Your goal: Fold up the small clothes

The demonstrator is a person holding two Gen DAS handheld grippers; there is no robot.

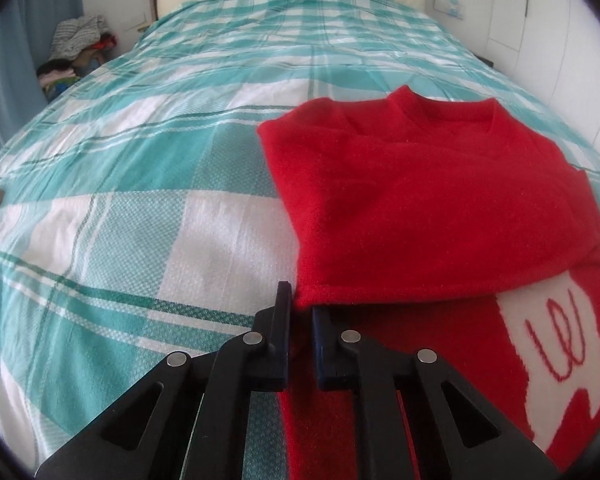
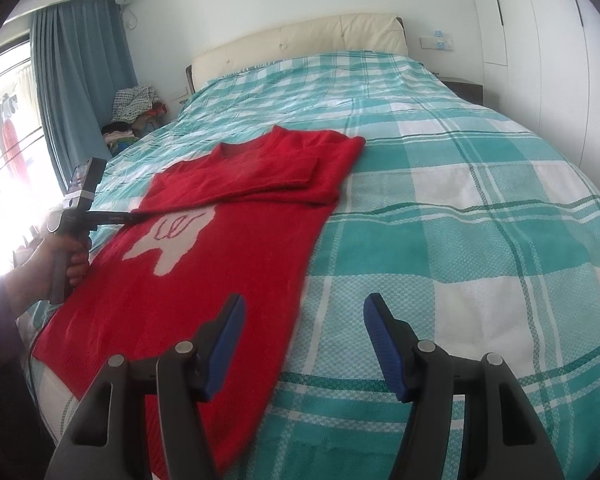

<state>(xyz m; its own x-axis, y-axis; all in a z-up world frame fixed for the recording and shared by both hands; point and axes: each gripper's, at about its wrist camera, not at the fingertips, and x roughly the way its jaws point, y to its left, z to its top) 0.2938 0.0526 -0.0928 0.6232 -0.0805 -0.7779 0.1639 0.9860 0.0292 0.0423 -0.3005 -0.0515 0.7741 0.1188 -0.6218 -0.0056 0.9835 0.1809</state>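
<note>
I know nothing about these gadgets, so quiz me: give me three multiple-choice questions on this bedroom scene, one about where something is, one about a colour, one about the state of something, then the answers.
1. Where does the red sweater lie?
A. on the checked bedspread
B. on the floor
C. over a chair

2. What colour is the patch on the sweater's front?
A. yellow
B. white
C. black

3. How do the two grippers stand?
A. both wide open
B. both shut
C. left gripper shut at the sweater's folded edge, right gripper open with nothing between its fingers

Answers:
1 A: the sweater lies spread on the teal and white bedspread.
2 B: the patch is white with red stitched lines.
3 C: the left wrist view shows narrow jaws on red fabric; the right wrist view shows blue pads far apart above the bed.
</note>
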